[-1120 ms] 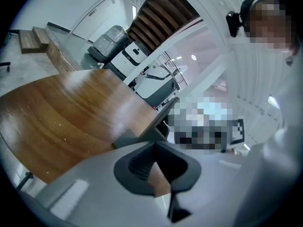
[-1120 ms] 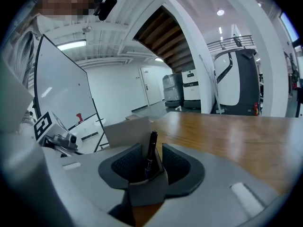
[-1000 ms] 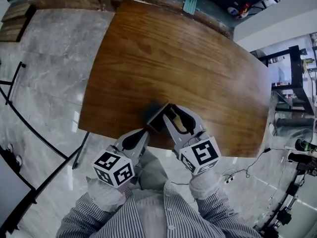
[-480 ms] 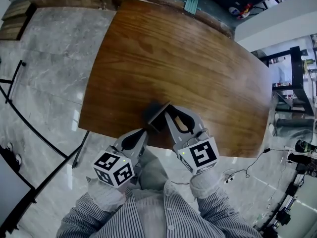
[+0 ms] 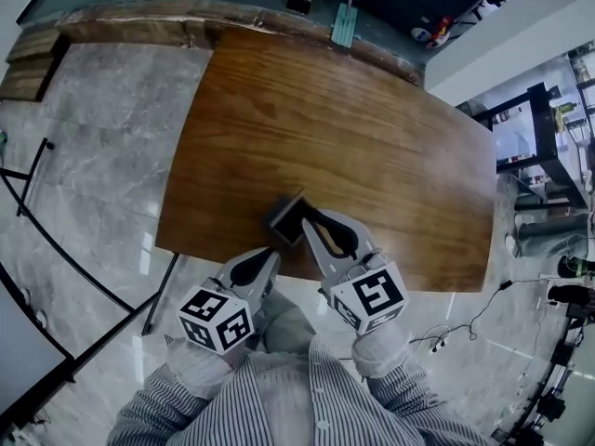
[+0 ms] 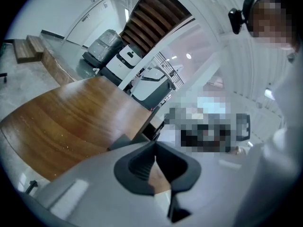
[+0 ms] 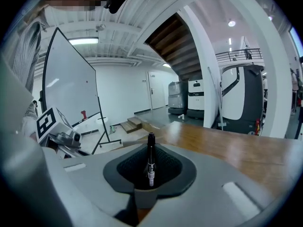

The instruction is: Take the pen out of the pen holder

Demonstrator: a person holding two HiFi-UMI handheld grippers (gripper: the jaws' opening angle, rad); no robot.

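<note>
A small dark pen holder [image 5: 286, 217] stands near the front edge of the wooden table [image 5: 353, 128]. My right gripper [image 5: 305, 214] reaches over it from the right, its jaws closing. In the right gripper view a black pen [image 7: 151, 162] stands upright between the pads, which press on it; the holder is hidden there. My left gripper [image 5: 271, 252] is shut, with its tips at the holder's near corner. The left gripper view shows a grey edge of the holder [image 6: 122, 142] just past the closed tips [image 6: 154, 143]. I cannot tell whether they pinch its wall.
The table's front edge runs just under both grippers, with marble floor [image 5: 84, 137] to the left. Cables [image 5: 465, 323] lie on the floor at the right. A whiteboard on a stand [image 7: 71, 89] and parked machines [image 6: 147, 82] stand beyond the table.
The right jaws have narrowed from wide open to close around the pen. Both grippers stay at the holder and have risen slightly.
</note>
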